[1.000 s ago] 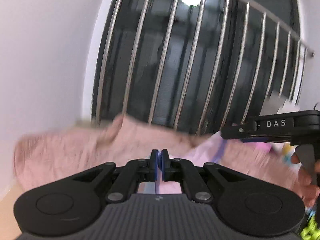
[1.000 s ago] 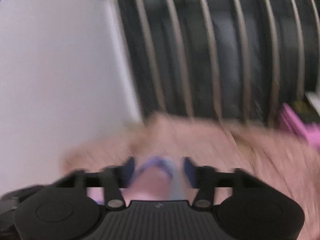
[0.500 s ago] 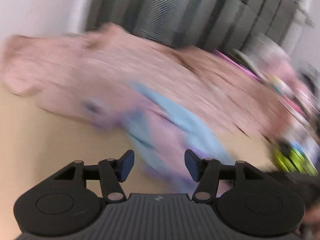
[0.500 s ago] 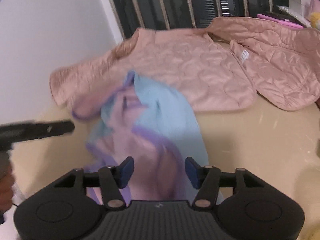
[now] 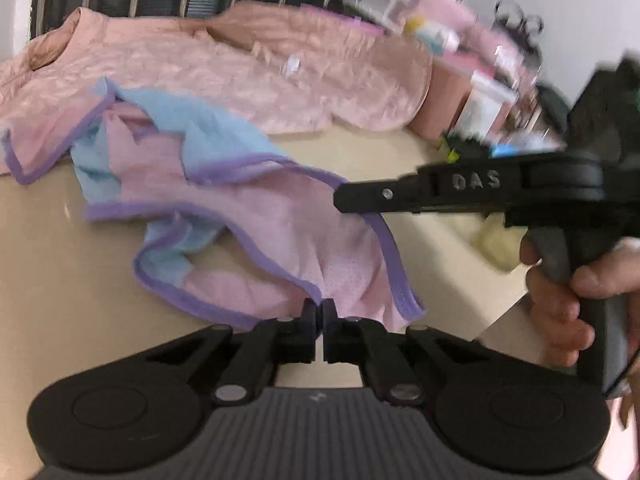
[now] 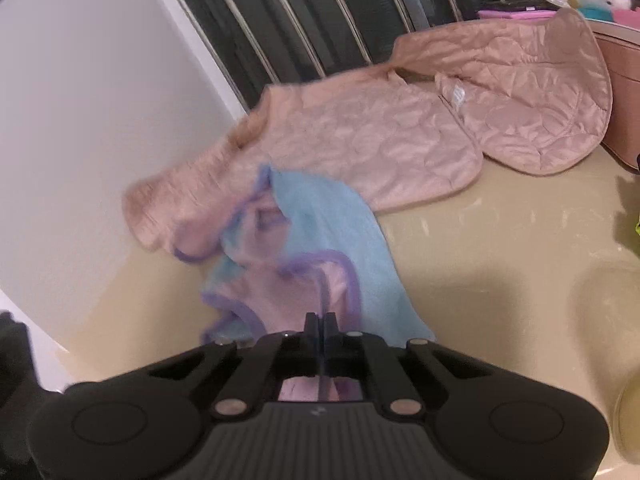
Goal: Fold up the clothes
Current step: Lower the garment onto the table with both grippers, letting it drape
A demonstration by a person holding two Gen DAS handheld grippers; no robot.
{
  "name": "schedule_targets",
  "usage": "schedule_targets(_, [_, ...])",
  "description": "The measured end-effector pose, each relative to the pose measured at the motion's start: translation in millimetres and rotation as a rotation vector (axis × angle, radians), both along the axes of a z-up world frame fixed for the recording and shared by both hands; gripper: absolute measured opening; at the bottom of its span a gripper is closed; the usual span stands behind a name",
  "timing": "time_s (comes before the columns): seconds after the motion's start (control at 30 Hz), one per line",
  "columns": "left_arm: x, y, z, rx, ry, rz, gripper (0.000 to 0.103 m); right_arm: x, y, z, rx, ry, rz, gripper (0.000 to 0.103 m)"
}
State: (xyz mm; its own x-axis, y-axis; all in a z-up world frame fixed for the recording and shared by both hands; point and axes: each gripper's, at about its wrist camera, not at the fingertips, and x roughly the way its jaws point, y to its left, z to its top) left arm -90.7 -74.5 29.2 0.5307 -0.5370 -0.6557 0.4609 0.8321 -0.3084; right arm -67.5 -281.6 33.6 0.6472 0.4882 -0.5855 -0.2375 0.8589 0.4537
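Observation:
A small pink and light-blue garment [image 5: 256,216] with purple trim lies crumpled on the beige table [image 5: 52,272]; it also shows in the right wrist view [image 6: 312,264]. My left gripper [image 5: 319,312] is shut on the garment's near purple-trimmed edge. My right gripper [image 6: 320,324] is shut on another part of its near edge, with pink cloth showing behind the fingers. The right gripper's body [image 5: 472,192] reaches in from the right in the left wrist view.
A quilted pink jacket [image 6: 400,140] lies spread open behind the garment, against a barred dark window [image 6: 320,12]. A white wall [image 6: 80,120] stands at the left. A pink box [image 5: 444,108], packets and toys crowd the table's right side.
Both grippers were open half a second ago and are now shut on the garment's near edge. The garment has dropped from mid-air onto the table.

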Motion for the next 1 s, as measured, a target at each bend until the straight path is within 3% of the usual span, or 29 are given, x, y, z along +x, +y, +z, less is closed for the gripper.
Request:
schedule_targets(0.1, [-5, 23, 28, -0.111, -0.052, 0.009, 0.002, -6, -8, 15, 0.079, -0.027, 0.028, 0.001])
schedule_targets(0.23, [11, 41, 54, -0.162, -0.112, 0.091, 0.002, 3, -15, 32, 0.132, -0.082, 0.012, 0.001])
schedule_targets(0.3, [36, 40, 59, -0.165, -0.136, 0.138, 0.002, 23, -9, 31, 0.067, -0.111, -0.047, 0.002])
schedule_targets(0.37, [63, 35, 61, -0.156, -0.149, 0.19, 0.002, 43, -3, 29, -0.001, -0.138, -0.106, 0.014])
schedule_targets(0.4, [78, 31, 57, -0.12, -0.162, 0.222, 0.002, 53, 0, 29, -0.034, -0.152, -0.136, 0.022])
schedule_targets(0.47, [102, 25, 45, -0.043, -0.187, 0.264, 0.002, 62, 7, 25, -0.135, -0.127, -0.166, 0.022])
schedule_targets(0.53, [120, 24, 33, -0.037, -0.144, 0.297, 0.002, 48, 4, 21, -0.09, -0.143, -0.113, 0.024])
schedule_targets(0.6, [132, 28, 26, -0.084, -0.109, 0.3, 0.002, 31, 3, 13, -0.033, -0.146, -0.019, 0.032])
schedule_targets(0.77, [152, 25, 19, -0.037, -0.135, 0.335, 0.002, 24, 21, -24, -0.134, -0.071, 0.024, 0.032])
schedule_targets(0.8, [154, 25, 19, -0.028, -0.131, 0.343, 0.005, 27, 22, -26, -0.138, -0.063, 0.012, 0.023])
schedule_targets(0.83, [152, 27, 21, -0.021, -0.117, 0.351, 0.016, 30, 23, -28, -0.143, -0.056, 0.0, 0.003])
schedule_targets(0.87, [144, 31, 22, -0.012, -0.103, 0.356, 0.026, 33, 25, -30, -0.147, -0.049, -0.012, 0.004])
schedule_targets(0.9, [135, 36, 23, -0.006, -0.095, 0.36, 0.05, 35, 24, -27, -0.136, -0.059, -0.02, 0.004])
schedule_targets(0.93, [119, 43, 24, -0.012, -0.11, 0.362, 0.057, 36, 21, -20, -0.109, -0.078, -0.031, 0.004])
schedule_targets(1.0, [88, 55, 24, -0.004, -0.133, 0.362, 0.057, 39, 15, -9, -0.059, -0.108, -0.057, 0.004])
